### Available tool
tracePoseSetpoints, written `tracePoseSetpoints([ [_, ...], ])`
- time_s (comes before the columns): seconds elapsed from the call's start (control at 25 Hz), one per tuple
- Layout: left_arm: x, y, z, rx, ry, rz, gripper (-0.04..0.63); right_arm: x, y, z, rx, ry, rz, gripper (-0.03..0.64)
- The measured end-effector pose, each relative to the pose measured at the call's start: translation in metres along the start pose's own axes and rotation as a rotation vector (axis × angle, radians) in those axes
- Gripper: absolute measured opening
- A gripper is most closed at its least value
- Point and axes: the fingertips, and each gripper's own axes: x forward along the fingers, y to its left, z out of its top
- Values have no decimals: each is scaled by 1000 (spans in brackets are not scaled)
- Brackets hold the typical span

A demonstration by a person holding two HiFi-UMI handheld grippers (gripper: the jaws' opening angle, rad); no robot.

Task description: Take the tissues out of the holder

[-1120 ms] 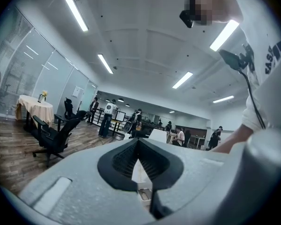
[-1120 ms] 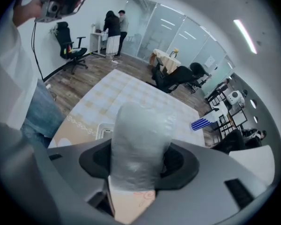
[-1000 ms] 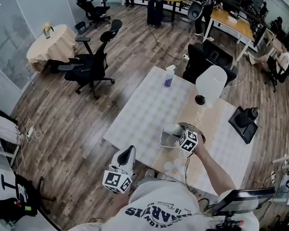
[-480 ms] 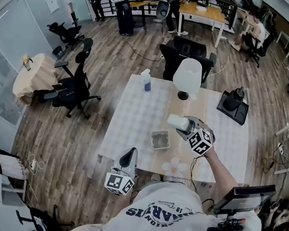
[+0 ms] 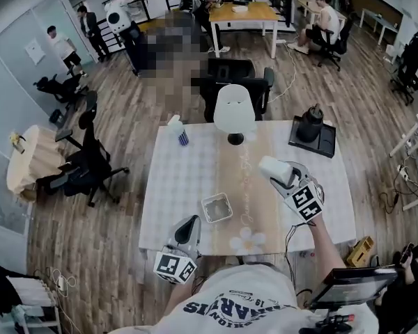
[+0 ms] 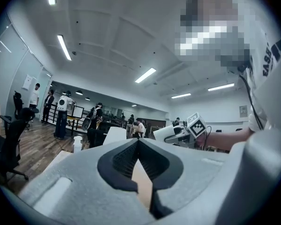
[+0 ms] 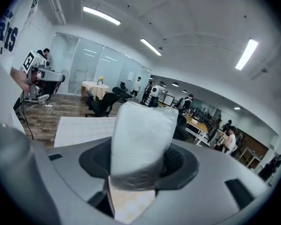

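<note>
Right claw (image 5: pixel 281 177) is clamped on a soft white plastic-wrapped pack of tissues (image 5: pixel 271 166) and holds it in the air above the right part of the pale checked counter (image 5: pixel 181 186). Down on that counter, well apart to the left of the pack, the small square grey metal holder (image 5: pixel 207 202) stands at the edge of a tan runner (image 5: pixel 249 186). Left claw (image 5: pixel 189 225) hovers at the near counter edge, near the holder, jaws pressed together tip to tip.

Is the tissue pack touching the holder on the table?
Apart. The head view shows the tissue pack in the right hand-held gripper, off to one side of the holder, with bare table between them.
</note>
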Motion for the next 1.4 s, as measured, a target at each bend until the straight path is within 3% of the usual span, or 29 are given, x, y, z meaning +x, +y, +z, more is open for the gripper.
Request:
tracePoseSetpoints([
  [0.28,19,-21,4,18,8,-80,3,-19,-17,-15,66,-8,-73,249],
  [0.92,23,-17,3,18,15,-67,3,-14,-21,-35,72,43,-77,250],
  [1.4,19,-14,0,14,32,-47,3,21,3,-111,8,246,-46,250],
])
